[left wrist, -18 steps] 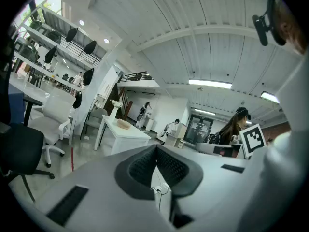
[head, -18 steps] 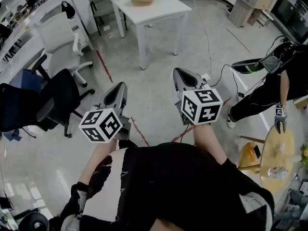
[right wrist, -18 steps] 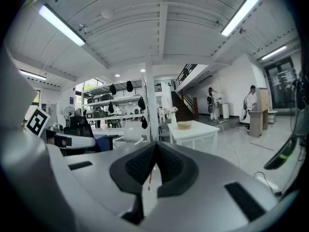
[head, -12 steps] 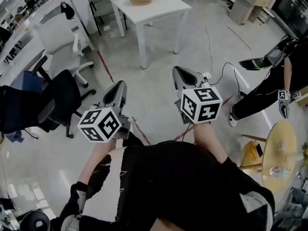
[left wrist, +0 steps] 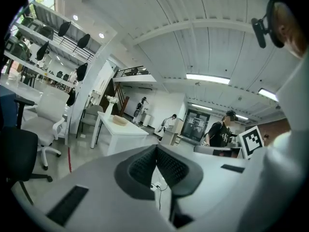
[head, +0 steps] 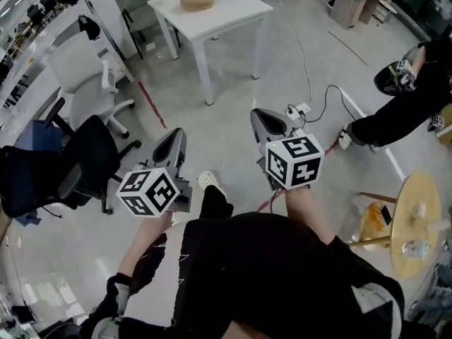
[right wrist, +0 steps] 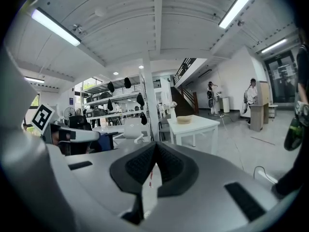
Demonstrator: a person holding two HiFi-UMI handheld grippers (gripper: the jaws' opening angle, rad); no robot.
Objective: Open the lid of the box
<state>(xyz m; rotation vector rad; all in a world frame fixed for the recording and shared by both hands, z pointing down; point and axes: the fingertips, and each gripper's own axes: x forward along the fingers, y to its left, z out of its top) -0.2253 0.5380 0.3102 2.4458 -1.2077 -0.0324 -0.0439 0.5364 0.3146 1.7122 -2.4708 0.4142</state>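
A round, flat wooden box (head: 197,1) lies on a white table (head: 229,14) at the far top of the head view, well away from both grippers. My left gripper (head: 171,138) and right gripper (head: 266,118) are held side by side at waist height, pointing roughly level toward the table. Both are shut with nothing between the pads. In the left gripper view the box (left wrist: 118,121) shows on the table beyond the shut left gripper (left wrist: 156,150). The right gripper view has the box (right wrist: 184,119) above the shut right gripper (right wrist: 154,150).
A white office chair (head: 81,69) and a black one (head: 88,150) stand at the left. A power strip with cables (head: 300,110) lies on the floor ahead right. Another person (head: 402,108) is at the right, near a round wooden table (head: 417,221). Red floor tape (head: 152,99) runs beside the white table.
The view has shifted forward across the floor, and my shoe now shows between the grippers. The person at the right has moved up the picture. Both grippers stay shut and level.
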